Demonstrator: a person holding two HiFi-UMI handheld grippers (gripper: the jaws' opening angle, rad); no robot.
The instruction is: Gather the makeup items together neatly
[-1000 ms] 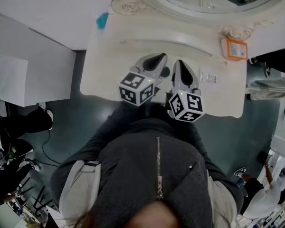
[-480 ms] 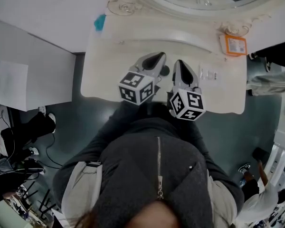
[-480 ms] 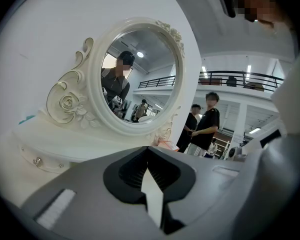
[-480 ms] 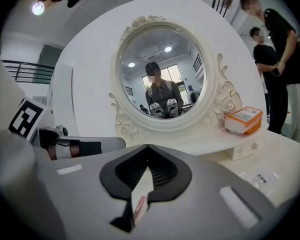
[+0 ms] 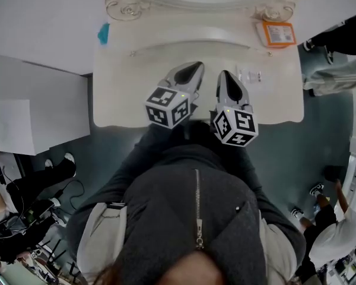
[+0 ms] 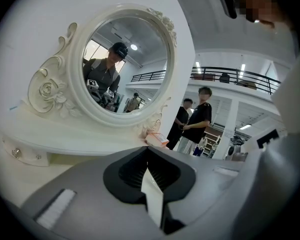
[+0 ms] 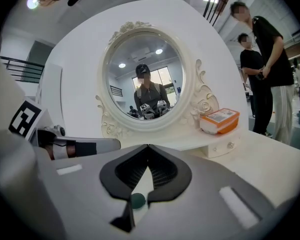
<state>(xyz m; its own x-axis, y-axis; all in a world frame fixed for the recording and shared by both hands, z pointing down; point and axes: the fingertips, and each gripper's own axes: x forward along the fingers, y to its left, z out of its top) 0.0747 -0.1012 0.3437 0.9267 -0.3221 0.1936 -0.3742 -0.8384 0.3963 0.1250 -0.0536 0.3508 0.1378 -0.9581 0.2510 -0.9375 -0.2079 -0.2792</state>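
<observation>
Both tools are held side by side over the cream surface [image 5: 124,94], in the middle of the head view, and they point toward the oval mirror [image 7: 145,81] at the top of the frame. The left hand-held gripper [image 5: 197,67] has its jaws pressed together; in its own view the tips meet and nothing is between them. The right hand-held gripper [image 5: 223,76] is also pressed together and pinches nothing.

In the right gripper view a small dark green round thing [image 7: 137,200] shows through the low gap behind the closed tips. It lies on the surface under the tool and the jaws do not touch it.

The other things are spread apart. An orange box [image 5: 276,33] sits on the raised shelf [image 5: 190,31] beside the mirror frame, in the upper right of the head view. A teal item [image 5: 102,33] is at the far left edge of the same shelf, in the upper left. Some small clear items [image 5: 249,76] lie on the surface just to the right of the right tool's tip; what they are I cannot tell.
</observation>
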